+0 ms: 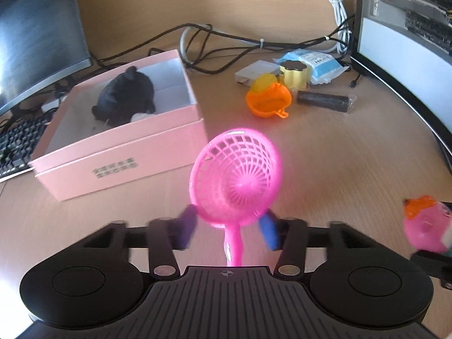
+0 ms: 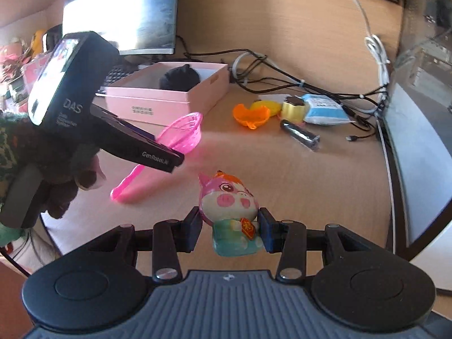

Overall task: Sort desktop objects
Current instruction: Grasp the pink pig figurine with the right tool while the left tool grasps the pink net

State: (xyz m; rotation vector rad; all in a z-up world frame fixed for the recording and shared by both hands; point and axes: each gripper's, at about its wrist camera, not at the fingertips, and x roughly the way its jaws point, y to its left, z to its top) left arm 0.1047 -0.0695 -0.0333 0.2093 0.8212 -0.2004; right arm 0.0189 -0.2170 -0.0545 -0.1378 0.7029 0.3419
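Observation:
A pink toy strainer (image 1: 236, 178) is held up off the wooden desk, my left gripper (image 1: 227, 220) shut on it where the mesh bowl meets the handle. In the right wrist view the strainer (image 2: 183, 132) hangs tilted from the left gripper (image 2: 175, 161), in front of the open pink box (image 2: 158, 99). My right gripper (image 2: 230, 223) is shut on a pink pig toy (image 2: 228, 203) in a green outfit, a pad on each side. The pig toy (image 1: 423, 226) shows at the left view's right edge. The pink box (image 1: 121, 152) holds a black plush thing (image 1: 124, 96).
An orange scoop (image 1: 268, 101), a yellow toy (image 1: 264, 82), a gold jar (image 1: 295, 75), a black cylinder (image 1: 325, 101) and a blue-white pack (image 1: 319, 62) lie at the back right. Cables (image 1: 226, 36) run along the back. A monitor (image 1: 36, 34) and keyboard (image 1: 19, 144) stand left, a computer case (image 1: 409, 28) right.

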